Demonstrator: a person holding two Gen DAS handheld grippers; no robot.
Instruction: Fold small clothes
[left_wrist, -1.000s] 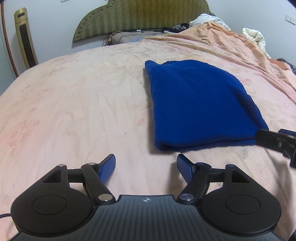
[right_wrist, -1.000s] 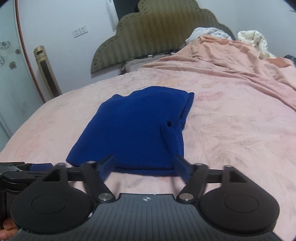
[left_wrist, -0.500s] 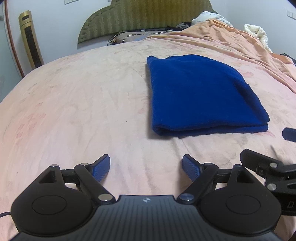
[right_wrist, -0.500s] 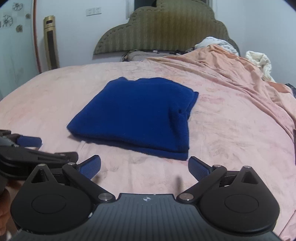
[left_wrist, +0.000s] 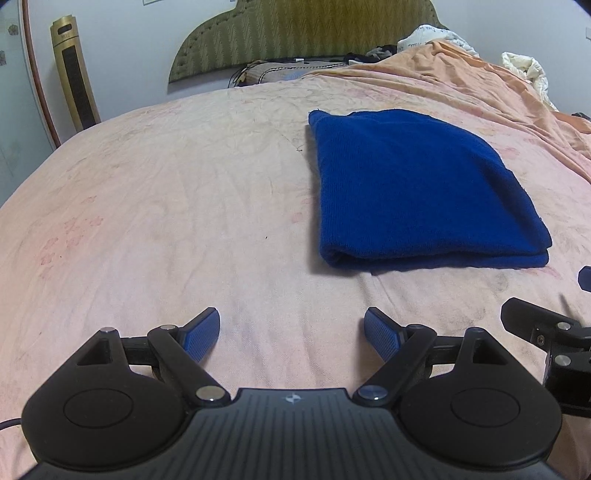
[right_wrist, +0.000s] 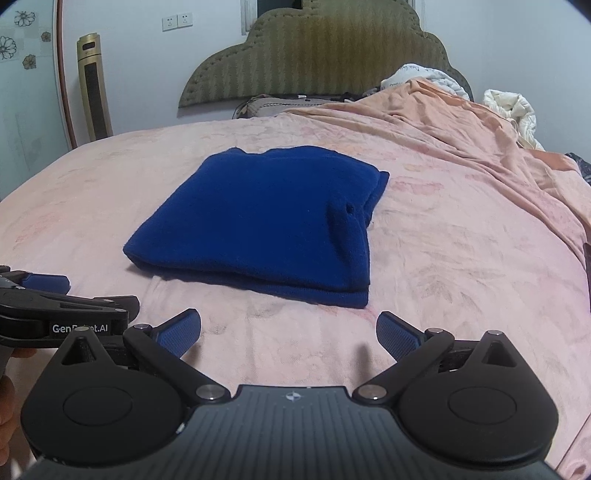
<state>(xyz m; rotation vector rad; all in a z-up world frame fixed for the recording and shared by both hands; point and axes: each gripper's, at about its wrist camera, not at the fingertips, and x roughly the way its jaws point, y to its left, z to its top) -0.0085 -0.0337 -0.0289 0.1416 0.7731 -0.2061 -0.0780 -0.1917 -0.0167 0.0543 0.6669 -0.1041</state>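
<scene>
Pink bedsheet (right_wrist: 443, 258) carries my folded blue garment (right_wrist: 258, 221), lying at twelve o'clock from my right gripper (right_wrist: 288, 332) and one o'clock from the left gripper (left_wrist: 291, 328); both are released, grasping nothing, right nearer.

Bedroom surroundings
A pink sheet (right_wrist: 443, 229) covers the bed, an olive headboard (right_wrist: 317, 55) behind; a gold tower fan (right_wrist: 94, 85) stands left, rumpled white bedding (right_wrist: 511, 107) right.
</scene>
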